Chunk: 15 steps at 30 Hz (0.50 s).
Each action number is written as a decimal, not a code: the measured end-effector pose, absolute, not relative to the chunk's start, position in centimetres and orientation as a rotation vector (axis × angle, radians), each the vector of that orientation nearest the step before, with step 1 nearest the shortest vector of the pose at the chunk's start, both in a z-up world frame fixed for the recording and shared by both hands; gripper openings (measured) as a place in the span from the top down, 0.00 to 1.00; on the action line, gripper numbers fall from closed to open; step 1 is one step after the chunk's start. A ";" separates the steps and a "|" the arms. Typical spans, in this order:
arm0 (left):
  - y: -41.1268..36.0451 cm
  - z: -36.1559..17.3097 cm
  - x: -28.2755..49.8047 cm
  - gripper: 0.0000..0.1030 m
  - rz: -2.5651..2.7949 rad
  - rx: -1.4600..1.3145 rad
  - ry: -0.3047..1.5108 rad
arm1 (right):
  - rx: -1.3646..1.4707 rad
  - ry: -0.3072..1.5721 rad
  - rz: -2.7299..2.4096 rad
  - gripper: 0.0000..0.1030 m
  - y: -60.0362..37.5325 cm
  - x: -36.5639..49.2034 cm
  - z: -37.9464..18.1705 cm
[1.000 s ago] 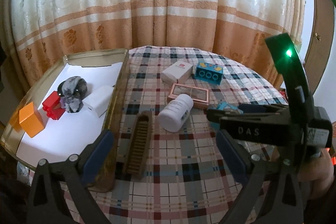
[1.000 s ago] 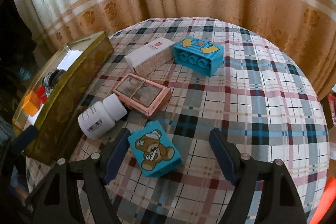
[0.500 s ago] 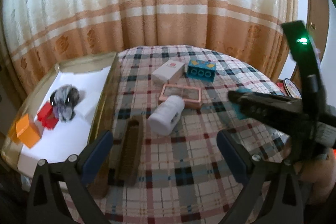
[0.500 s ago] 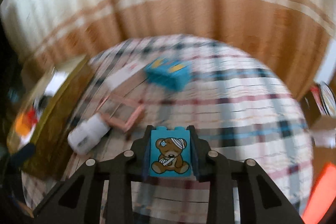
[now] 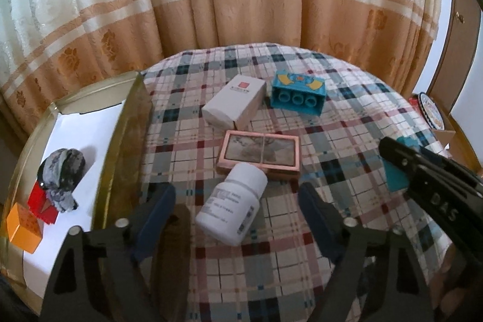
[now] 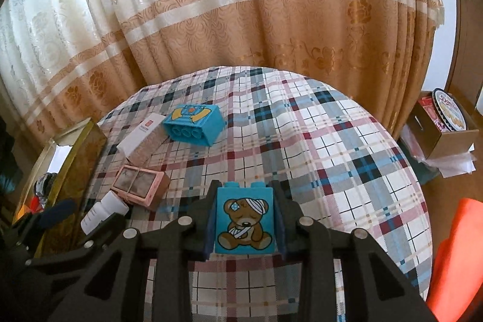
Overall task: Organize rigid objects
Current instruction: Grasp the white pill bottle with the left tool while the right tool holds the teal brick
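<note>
Bear-printed blue block (image 6: 244,221) sits clamped between the pads of the right gripper (image 6: 245,219), clear of the checked tablecloth (image 6: 347,171); only the right wrist view shows that print, while the left view catches just a blue corner. Only the left view shows the gold tray (image 5: 120,147) interior with its orange block (image 5: 22,228). The left gripper (image 5: 235,216) is closing around the lying white pill bottle (image 5: 232,208), pads not yet touching.

Round table (image 5: 347,122) in plaid cloth, gold tray (image 5: 126,138), white bottle (image 5: 232,212), pink case (image 5: 259,154), white box (image 5: 235,103), blue block (image 5: 297,94)
</note>
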<state>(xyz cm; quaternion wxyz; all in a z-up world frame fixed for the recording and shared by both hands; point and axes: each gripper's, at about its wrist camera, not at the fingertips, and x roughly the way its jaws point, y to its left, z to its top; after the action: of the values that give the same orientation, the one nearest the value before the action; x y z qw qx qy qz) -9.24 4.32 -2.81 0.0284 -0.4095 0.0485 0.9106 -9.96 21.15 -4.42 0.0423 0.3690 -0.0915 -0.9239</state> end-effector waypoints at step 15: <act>4.8 -5.0 -10.4 0.32 2.765 -1.329 0.168 | 1.184 -0.336 -2.804 0.67 21.7 -10.4 -5.2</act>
<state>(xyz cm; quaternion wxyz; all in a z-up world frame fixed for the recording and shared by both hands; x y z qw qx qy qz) -10.40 4.75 -5.00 0.0347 -0.4323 0.0546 0.8994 -10.42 21.68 -5.18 0.0398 0.3865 -0.1097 -0.9149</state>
